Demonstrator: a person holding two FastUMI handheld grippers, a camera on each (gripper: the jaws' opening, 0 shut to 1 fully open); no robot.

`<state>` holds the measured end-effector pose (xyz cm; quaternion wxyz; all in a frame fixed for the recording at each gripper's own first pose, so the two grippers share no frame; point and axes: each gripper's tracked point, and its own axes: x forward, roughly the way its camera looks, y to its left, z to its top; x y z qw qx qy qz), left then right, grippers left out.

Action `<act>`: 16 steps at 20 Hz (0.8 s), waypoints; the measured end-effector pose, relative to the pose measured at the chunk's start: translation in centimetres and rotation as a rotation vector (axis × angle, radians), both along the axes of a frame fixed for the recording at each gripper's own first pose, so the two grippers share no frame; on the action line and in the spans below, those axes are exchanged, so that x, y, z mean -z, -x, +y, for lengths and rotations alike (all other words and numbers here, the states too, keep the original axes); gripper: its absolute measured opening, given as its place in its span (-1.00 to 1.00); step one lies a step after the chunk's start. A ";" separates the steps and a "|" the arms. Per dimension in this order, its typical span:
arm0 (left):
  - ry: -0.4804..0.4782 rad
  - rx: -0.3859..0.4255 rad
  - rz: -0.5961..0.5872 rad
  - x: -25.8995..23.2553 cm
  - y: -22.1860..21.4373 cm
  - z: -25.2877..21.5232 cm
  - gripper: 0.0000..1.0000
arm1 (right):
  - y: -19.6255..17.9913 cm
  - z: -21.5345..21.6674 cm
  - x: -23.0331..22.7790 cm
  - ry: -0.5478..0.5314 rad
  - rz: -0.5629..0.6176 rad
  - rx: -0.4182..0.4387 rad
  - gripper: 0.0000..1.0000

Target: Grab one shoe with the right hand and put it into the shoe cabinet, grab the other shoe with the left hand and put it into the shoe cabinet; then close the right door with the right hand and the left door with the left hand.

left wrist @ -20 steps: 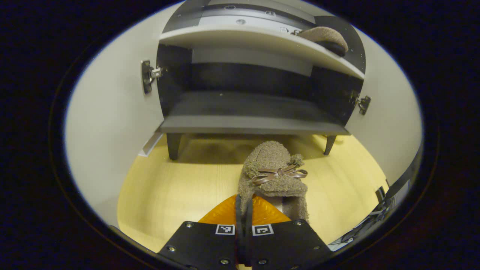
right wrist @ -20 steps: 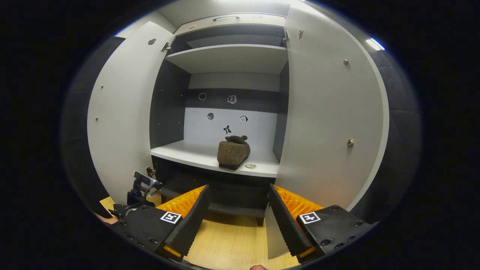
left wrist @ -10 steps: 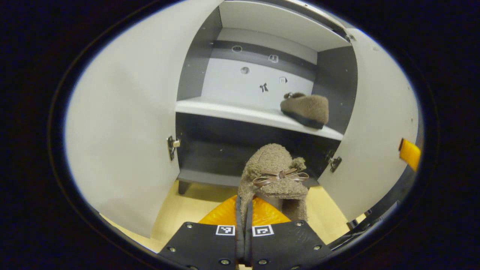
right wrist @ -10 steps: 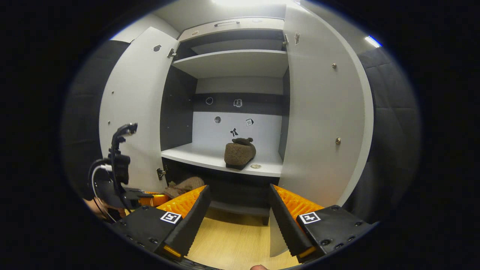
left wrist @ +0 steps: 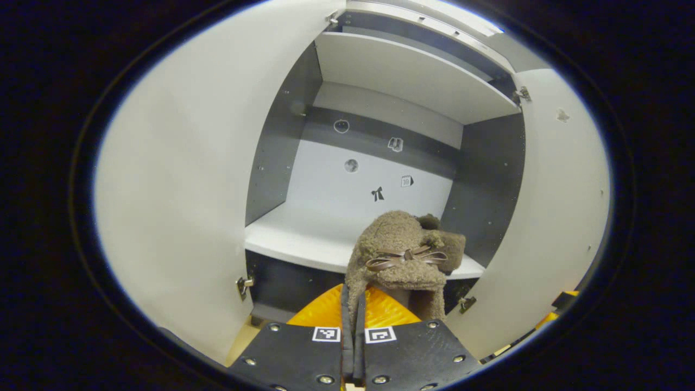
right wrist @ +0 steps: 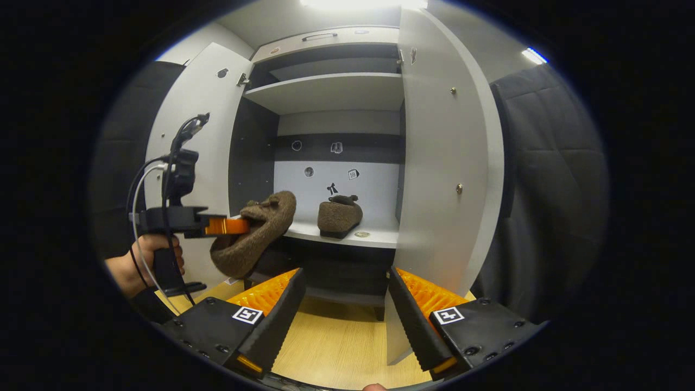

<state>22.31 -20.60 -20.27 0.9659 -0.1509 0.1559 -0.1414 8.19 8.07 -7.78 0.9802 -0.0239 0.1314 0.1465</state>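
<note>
L gripper level, clamping shoe

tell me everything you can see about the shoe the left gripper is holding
The held shoe is a brown slipper of fuzzy, fleece-like fabric with a thin shiny brown bow on its upper. The left gripper is shut on an edge of it, so it hangs in the air, tilted with one end raised toward the middle shelf of the open cabinet. It touches nothing else. Its twin already sits on that shelf.
</note>
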 end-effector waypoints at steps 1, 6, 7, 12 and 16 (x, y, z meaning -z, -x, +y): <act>-0.003 -0.005 -0.014 -0.5 -1.2 -0.1 -0.97 | 0.1 -0.2 0.1 -0.002 0.001 0.008 0.96; 0.010 -0.030 -0.053 -2.6 -7.2 -0.5 -0.97 | -0.2 -1.5 0.3 -0.004 0.009 0.057 0.96; 0.011 -0.034 -0.055 -2.8 -8.5 -0.7 -0.97 | -0.1 -1.8 0.5 -0.008 0.012 0.069 0.96; -0.023 -0.053 -0.043 -2.3 -14.6 -1.8 -0.97 | 0.0 -2.1 0.7 -0.019 0.010 0.098 0.96; -0.058 -0.049 0.014 -0.1 -17.5 -3.4 -0.97 | 0.3 -2.4 0.8 -0.019 0.016 0.106 0.96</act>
